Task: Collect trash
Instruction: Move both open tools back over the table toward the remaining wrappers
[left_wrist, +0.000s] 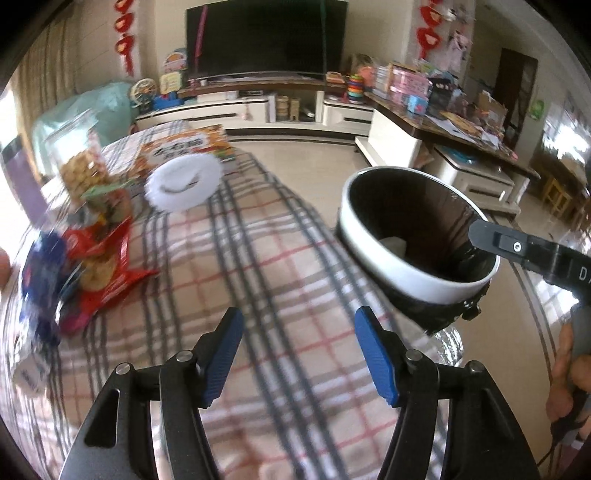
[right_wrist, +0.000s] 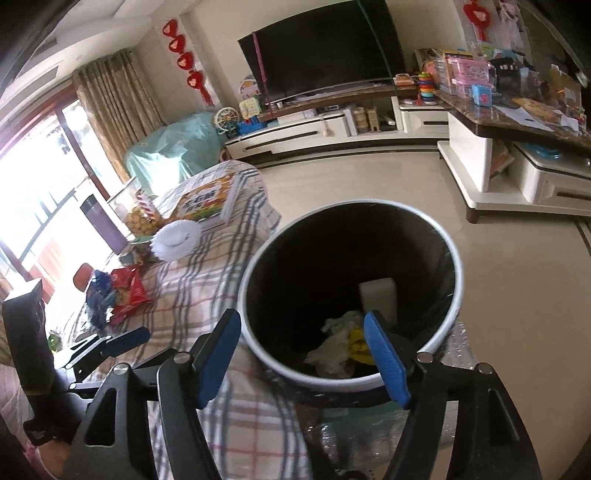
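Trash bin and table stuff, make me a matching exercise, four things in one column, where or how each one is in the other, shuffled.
Things:
1. trash bin
2. red snack bag
3. white round brush
4. left gripper

States:
A. open, nothing between the fingers
B. lying on the checked tablecloth beside a blue wrapper
C. holding crumpled paper and yellow scraps
D. in front of the orange box

Pairs: 1-C, 2-B, 3-D, 4-A

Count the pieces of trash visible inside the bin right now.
3: a white block against the far wall, crumpled white paper at the bottom, and a yellow scrap beside it. More may be hidden beneath or behind the right gripper.
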